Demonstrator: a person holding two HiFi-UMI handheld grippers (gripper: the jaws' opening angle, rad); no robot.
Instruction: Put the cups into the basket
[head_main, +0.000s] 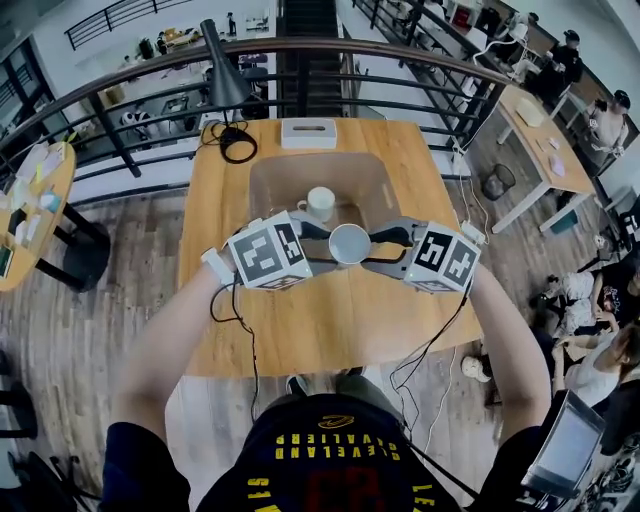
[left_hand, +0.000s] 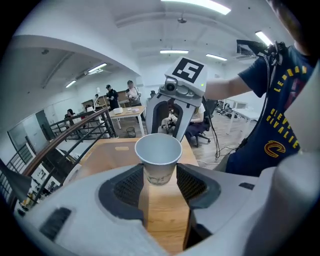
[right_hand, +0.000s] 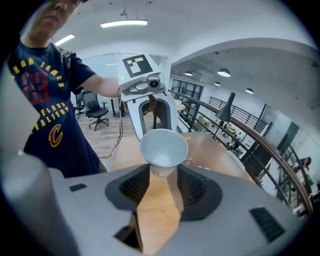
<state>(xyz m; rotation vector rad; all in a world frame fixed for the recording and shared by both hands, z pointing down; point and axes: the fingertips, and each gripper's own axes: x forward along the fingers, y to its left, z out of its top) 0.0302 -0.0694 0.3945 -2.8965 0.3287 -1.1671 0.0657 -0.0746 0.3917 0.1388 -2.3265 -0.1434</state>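
A white paper cup (head_main: 349, 243) hangs in the air above the table, upright and open at the top. My left gripper (head_main: 322, 246) grips it from the left and my right gripper (head_main: 377, 251) from the right, the two facing each other. In the left gripper view the cup (left_hand: 158, 160) sits between the dark pads, and the right gripper view shows the same cup (right_hand: 163, 150) the same way. Just beyond it stands the clear plastic basket (head_main: 262, 178), with a white mug (head_main: 320, 203) inside.
The wooden table (head_main: 320, 320) carries a white box (head_main: 308, 133) at its far edge, a black desk lamp (head_main: 222, 70) and a coiled black cable (head_main: 238, 143) at the far left. A dark railing (head_main: 130, 80) runs behind the table. Cables hang from both grippers.
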